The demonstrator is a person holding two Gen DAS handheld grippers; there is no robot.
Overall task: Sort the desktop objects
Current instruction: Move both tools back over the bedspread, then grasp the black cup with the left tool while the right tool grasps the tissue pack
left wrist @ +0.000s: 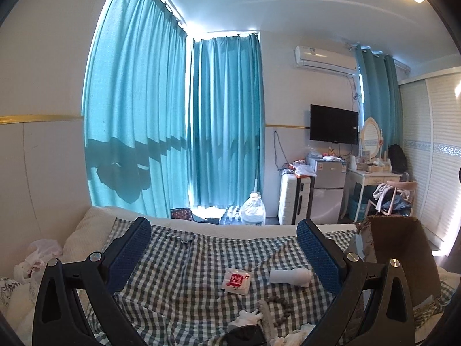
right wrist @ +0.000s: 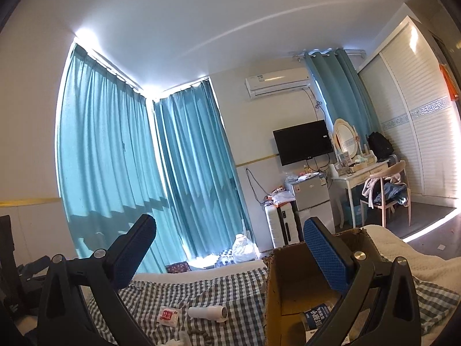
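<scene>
Left wrist view: both tools [left wrist: 223,256] [right wrist: 229,258] wide apart, empty, cardboard box [right wrist: 291,285] before right tool.

Place: we see a home bedroom.
Signs: bed [left wrist: 201,225] at 6 o'clock; curtains [left wrist: 138,109] at 10; TV [left wrist: 333,128], vanity [left wrist: 371,176], wardrobe [right wrist: 417,132] at 3.

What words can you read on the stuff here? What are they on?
"小鹿" begins the white print on the blue pack in the cardboard box; the rest is cut off.
Red and white packet on the checked cloth: red characters, too blurred to read.
Air conditioner: a label, too small to read.
TV: a logo, too small to read.
</scene>
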